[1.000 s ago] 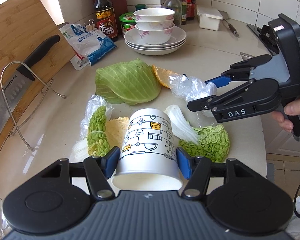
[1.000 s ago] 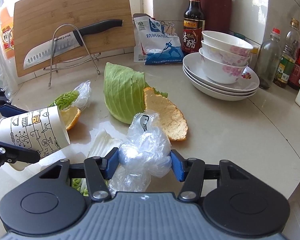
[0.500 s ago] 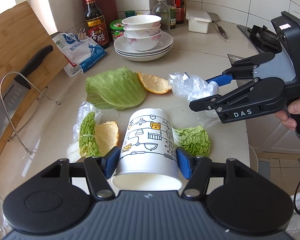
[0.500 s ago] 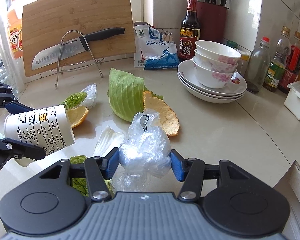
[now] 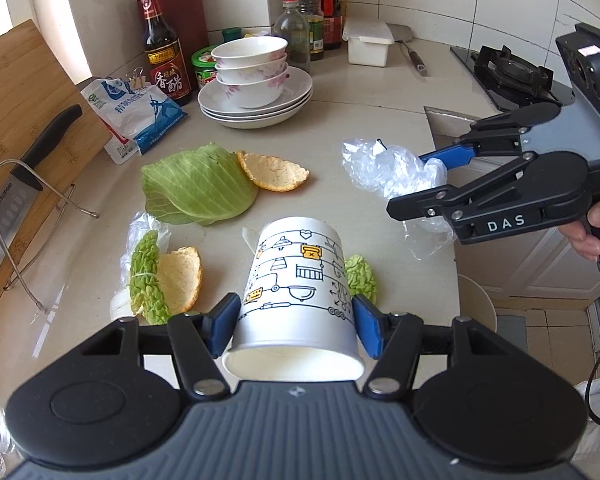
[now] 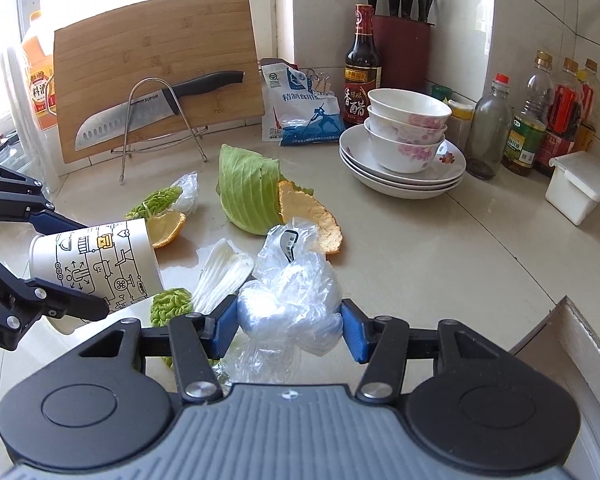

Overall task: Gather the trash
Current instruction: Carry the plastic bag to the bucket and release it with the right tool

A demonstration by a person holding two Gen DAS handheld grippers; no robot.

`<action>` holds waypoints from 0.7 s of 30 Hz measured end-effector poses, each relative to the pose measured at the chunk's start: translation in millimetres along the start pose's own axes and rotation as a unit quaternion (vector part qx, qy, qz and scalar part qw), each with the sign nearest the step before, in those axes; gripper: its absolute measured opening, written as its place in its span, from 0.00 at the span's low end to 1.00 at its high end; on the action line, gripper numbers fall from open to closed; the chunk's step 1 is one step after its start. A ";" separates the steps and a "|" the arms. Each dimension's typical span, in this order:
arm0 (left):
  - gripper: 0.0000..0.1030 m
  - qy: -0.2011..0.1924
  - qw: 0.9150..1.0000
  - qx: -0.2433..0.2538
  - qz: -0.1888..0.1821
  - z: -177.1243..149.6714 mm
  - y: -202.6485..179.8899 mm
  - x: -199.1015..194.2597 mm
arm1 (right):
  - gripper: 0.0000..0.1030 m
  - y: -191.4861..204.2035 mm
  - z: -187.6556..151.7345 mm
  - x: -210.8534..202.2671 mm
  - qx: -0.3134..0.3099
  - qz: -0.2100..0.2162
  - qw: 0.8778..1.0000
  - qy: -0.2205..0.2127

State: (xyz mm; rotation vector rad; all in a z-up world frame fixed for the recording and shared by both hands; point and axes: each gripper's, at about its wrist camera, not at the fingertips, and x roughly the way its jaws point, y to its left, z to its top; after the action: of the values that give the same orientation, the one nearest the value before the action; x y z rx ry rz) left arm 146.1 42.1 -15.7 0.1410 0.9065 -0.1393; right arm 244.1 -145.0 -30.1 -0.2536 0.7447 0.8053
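My left gripper [image 5: 296, 322] grasps the paper cup [image 5: 300, 280]; my right gripper [image 6: 288, 326] clenches the plastic bag [image 6: 292, 300] above the counter [image 6: 440, 264].

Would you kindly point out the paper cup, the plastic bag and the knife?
paper cup [image 5: 300, 276]: left wrist view, printed side wall.
plastic bag [image 6: 290, 304]: right wrist view, bunched middle.
knife [image 6: 116, 122]: right wrist view, blade.

Two close wrist fisheyes, angled down along their fingers, both over the same littered countertop [image 5: 380, 128].
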 end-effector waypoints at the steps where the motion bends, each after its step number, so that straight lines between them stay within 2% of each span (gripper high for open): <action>1: 0.58 0.000 1.000 0.002 -0.002 0.6 -3.1 -0.4 | 0.58 -1.2 -2.3 -4.1 0.002 -0.001 1.000 -0.001; 12: 0.58 -0.002 0.998 0.036 -0.050 12.7 -51.8 6.4 | 0.58 -20.9 -43.4 -48.7 0.033 -0.028 0.999 0.007; 21: 0.58 0.001 0.993 0.061 -0.101 21.6 -103.4 22.2 | 0.58 -51.4 -94.3 -69.6 0.088 -0.075 0.993 0.037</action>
State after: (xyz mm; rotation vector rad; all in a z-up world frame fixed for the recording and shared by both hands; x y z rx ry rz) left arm 157.8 -64.7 -26.6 0.1637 0.9140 -0.3829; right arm 202.0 -263.5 -53.7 -0.1793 0.8506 0.5855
